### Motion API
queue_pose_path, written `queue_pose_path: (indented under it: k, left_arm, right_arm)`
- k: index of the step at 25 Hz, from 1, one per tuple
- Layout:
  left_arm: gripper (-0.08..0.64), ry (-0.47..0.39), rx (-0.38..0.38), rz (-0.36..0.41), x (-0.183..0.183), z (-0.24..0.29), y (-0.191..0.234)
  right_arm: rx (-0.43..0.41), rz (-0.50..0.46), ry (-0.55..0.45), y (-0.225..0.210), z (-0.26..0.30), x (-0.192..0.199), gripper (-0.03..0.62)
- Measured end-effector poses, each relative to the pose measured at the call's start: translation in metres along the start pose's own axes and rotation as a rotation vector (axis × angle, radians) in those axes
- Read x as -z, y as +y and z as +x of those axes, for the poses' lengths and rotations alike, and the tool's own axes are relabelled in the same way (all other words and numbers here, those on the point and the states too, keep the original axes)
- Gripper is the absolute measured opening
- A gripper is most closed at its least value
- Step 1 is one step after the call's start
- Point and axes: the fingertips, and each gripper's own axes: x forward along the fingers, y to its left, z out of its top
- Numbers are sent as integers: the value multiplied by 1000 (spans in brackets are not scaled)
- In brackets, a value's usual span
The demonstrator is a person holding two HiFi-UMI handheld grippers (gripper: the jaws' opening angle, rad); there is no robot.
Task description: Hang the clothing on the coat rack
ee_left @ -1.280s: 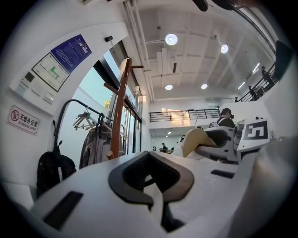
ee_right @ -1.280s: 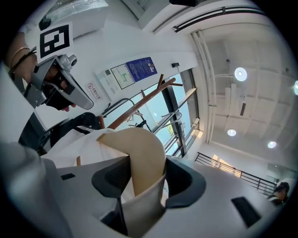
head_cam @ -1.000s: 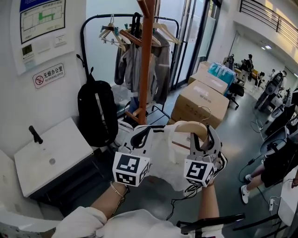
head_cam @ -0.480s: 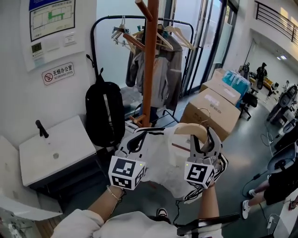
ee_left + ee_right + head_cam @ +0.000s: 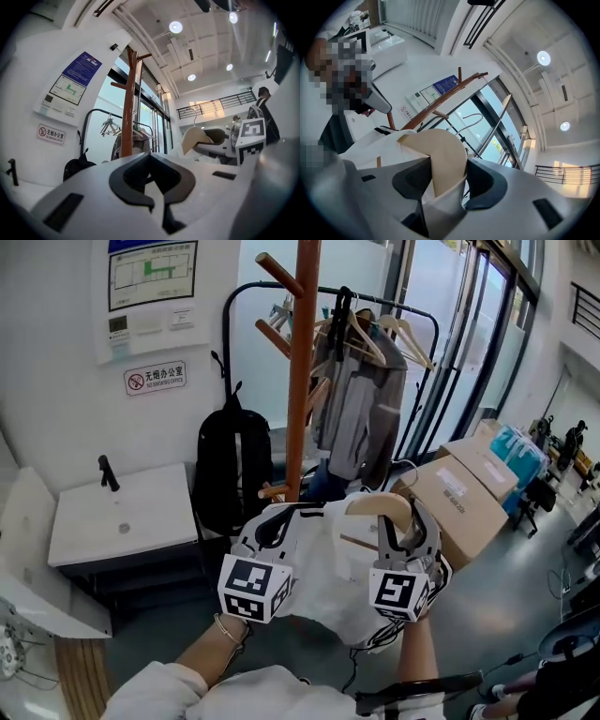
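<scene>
**Item: shirt on hanger, carried to the coat rack**

**Holding.** We find the left gripper (image 5: 274,526) closed on the collar edge of the white shirt (image 5: 323,568), with a thin fold of cloth pinched between its pads. The right gripper (image 5: 405,521) is clamped on the shoulder of the pale wooden hanger (image 5: 375,504), with shirt fabric caught under the same grip. The shirt hangs between the two grippers at chest height, just in front of the brown coat rack (image 5: 302,371) and not yet on it.

**Step in hand, as we judge it.** Lift and approach.
- The wire hook (image 5: 472,118) must rise above a peg (image 5: 279,275) and settle over it.
- We would lead with the right gripper, keep the hook turned open toward the peg, and let the left only steady the collar.
- Release the right grip last, once the hook bears the weight.
- Risk: the shirt sliding off the hanger if the left lets go early.

**Surroundings.**
- Black backpack (image 5: 232,474), hanging beside the pole, low.
- Clothes rail (image 5: 412,310) behind the rack, with spare hangers and a grey jacket (image 5: 361,413).
- Cardboard boxes (image 5: 464,498), to the right on the floor.
- White cabinet (image 5: 122,521), against the left wall.

**Obstructions.** We see the lower pegs and the backpack crowding the pole. The rail's hangers stand close behind the upper pegs and could snag the hook.
</scene>
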Motion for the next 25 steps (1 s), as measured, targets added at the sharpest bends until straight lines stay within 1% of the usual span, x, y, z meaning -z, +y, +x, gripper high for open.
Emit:
queue_pose_path:
  k: [4,8,9,11,14,16,21,25]
  left_arm:
    - [6,24,-38,27,1,4,-11]
    - [6,10,-83,93,-16,1,-4]
    - [6,11,-104,99,-18,-2,1]
    - [6,9,-138,84,-21,-7,10]
    - [6,-4,-142,39,-25,-12,14]
    - [6,-16,-141,31,-31,-16,13]
    - [6,-48,-154,85,-57,-24,16]
    - [6,-58,-154,114,-79,-28,17]
  right_arm:
    - [-45,18,-39,-8,10,8,230]
    - [-92,30,-98,-9,22,0,230]
    - [-112,39,-111,-6,24,-1,230]
    - [-159,50,-142,0,26,-5,230]
    - [-215,48,-178,4,30,-11,230]
    - [-233,50,-187,3,34,-15,230]
    - [-260,53,-254,-5,39,-41,230]
    - [-305,64,-316,-13,38,-63,230]
